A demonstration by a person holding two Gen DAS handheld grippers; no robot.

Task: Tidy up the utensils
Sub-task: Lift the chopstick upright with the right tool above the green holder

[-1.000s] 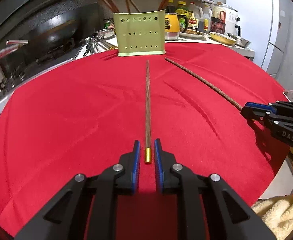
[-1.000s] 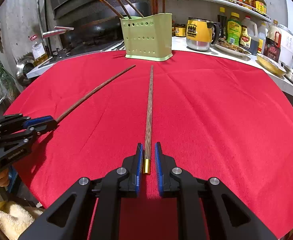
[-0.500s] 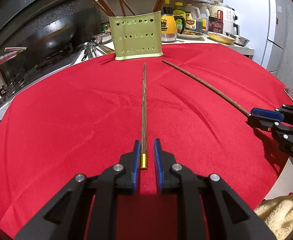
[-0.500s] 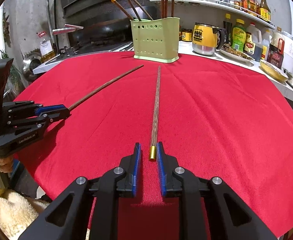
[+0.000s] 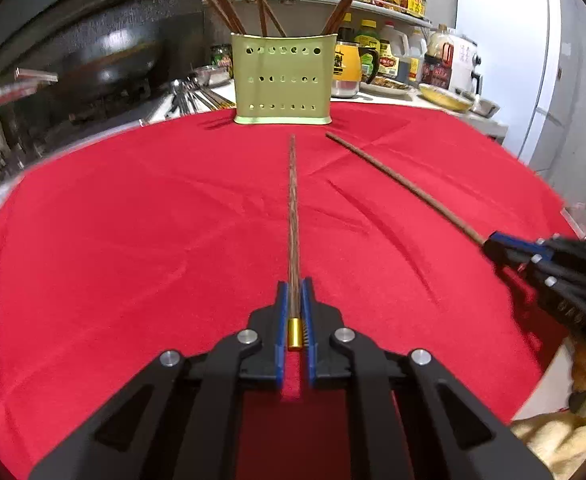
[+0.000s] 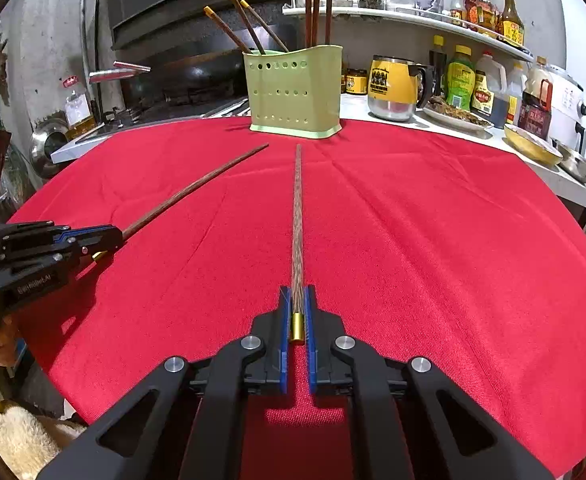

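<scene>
Two long brown chopsticks with gold end caps lie on the red cloth. My left gripper (image 5: 294, 292) is shut on the gold-capped end of one chopstick (image 5: 293, 208), which points at the green holder (image 5: 283, 80). My right gripper (image 6: 297, 296) is shut on the end of the other chopstick (image 6: 297, 216), which points at the holder (image 6: 295, 88). Each gripper shows in the other's view: the right one (image 5: 493, 246) and the left one (image 6: 113, 238). The holder holds several chopsticks upright.
The red cloth (image 6: 433, 240) covers the table. Behind it a counter carries a yellow mug (image 6: 391, 88), sauce bottles (image 6: 459, 76), plates and bowls. A wok (image 5: 109, 64) and stove stand at the back left. A fluffy cream towel (image 6: 17, 436) lies below the table's front edge.
Both grippers slid forward along their chopsticks, so the gold caps now sit between the pads, and both closed on them. The holder looks nearer.
</scene>
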